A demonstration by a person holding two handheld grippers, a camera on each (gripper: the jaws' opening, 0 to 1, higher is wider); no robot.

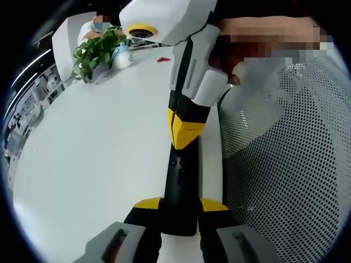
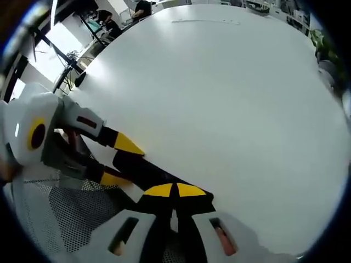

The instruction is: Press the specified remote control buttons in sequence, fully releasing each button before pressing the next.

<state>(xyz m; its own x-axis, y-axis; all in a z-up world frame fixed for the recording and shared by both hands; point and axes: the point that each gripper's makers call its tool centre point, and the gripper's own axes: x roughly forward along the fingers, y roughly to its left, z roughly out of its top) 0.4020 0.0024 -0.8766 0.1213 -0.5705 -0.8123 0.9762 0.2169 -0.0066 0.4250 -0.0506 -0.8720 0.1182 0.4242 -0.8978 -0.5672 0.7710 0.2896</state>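
Both tongs work on one slim black remote control (image 1: 179, 189) at the edge of a large white table (image 1: 98, 159). Left gripper (image 1: 181, 206), yellow-tipped with grey and black jaws, is clamped on the near end of the remote, one jaw on each long side. Right gripper (image 1: 185, 127), a white and grey body with yellow tips, enters the left gripper view from above; its jaws are pressed together with no gap, and the joined tips touch the top face of the remote near its far end.

In the right gripper view, the right gripper (image 2: 175, 190) shows its two yellow tips meeting over the remote (image 2: 143, 169), which runs away to the left. The left gripper (image 2: 122, 160) comes in from the left there, its jaws set on either side of the remote.

The remote lies lengthwise along the table edge, just beside a white perforated mesh surface (image 1: 285, 164) that sits off the table.

At the far side of the table stand a green leafy plant (image 1: 96, 52) and, touching its leaves, a small white bottle (image 1: 123, 56). A small red item (image 1: 163, 59) lies nearby; its kind cannot be told.
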